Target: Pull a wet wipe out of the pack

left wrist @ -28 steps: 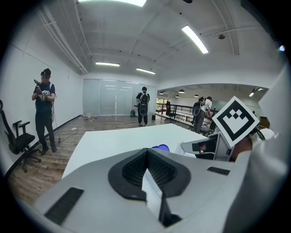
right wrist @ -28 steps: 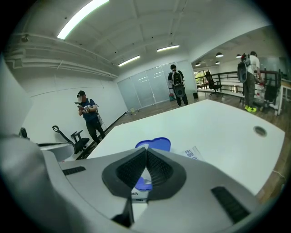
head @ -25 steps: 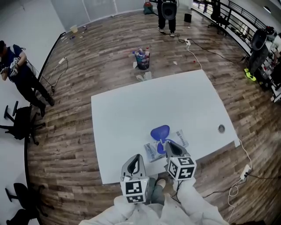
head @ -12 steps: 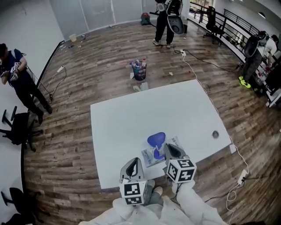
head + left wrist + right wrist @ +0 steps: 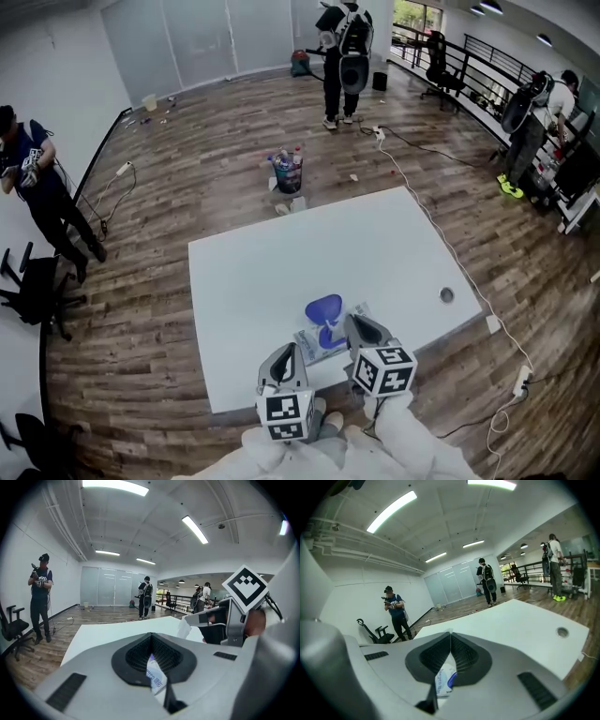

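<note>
Here, left jaws pinch pack, right jaws wipe.

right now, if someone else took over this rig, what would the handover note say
Left claw: shut on the edge of the wet wipe pack, steadying it.
Right claw: shut on a white wet wipe; the wipe's tip pokes out past the claw.
Pack: at the near edge of the white table, blue flip lid open.
Done: lid open, wipe gripped.
Left: draw the wipe fully clear of the pack with the right claw while the left holds the pack.
</note>
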Demonstrator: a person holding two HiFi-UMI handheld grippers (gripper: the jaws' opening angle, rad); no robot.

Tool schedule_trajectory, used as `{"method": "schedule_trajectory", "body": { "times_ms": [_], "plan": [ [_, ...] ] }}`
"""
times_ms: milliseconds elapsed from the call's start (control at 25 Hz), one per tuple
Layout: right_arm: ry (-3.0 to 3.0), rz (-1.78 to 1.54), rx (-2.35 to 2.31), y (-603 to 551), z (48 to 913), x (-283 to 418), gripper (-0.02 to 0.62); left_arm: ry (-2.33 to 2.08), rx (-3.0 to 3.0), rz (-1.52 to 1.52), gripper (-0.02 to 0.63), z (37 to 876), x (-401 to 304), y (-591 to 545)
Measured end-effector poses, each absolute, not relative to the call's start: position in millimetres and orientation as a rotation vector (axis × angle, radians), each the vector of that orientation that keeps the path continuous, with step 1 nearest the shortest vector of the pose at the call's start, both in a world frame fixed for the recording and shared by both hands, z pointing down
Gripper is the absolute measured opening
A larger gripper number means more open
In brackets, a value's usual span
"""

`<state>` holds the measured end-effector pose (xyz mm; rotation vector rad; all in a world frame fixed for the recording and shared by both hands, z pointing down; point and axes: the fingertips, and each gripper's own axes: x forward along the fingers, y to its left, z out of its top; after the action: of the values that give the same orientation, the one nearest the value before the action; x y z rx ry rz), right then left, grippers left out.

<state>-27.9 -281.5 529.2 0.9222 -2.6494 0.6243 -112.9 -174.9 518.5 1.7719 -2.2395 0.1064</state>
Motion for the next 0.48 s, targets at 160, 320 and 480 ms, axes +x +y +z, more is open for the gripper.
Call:
{"method": "schedule_trajectory", "body": {
  "times_ms": [160, 320, 480],
  "plan": [
    [-2.658, 0.622, 0.933, -280.0, 524.6, -21.5, 0.014, -2.23, 1.794, 0.101, 0.0, 515.7, -106.0, -179.7],
    [-2.66, 0.621, 0.963, -280.5, 521.3, -10.2, 0.014, -2.214, 1.844, 0.098, 0.0, 508.3, -98.2, -189.6],
    [-2.668, 0.619, 1.041, -284.1, 508.8, 11.2, 0.014, -2.173, 1.932, 0.092, 0.0, 497.3, -80.7, -205.1]
  ]
}}
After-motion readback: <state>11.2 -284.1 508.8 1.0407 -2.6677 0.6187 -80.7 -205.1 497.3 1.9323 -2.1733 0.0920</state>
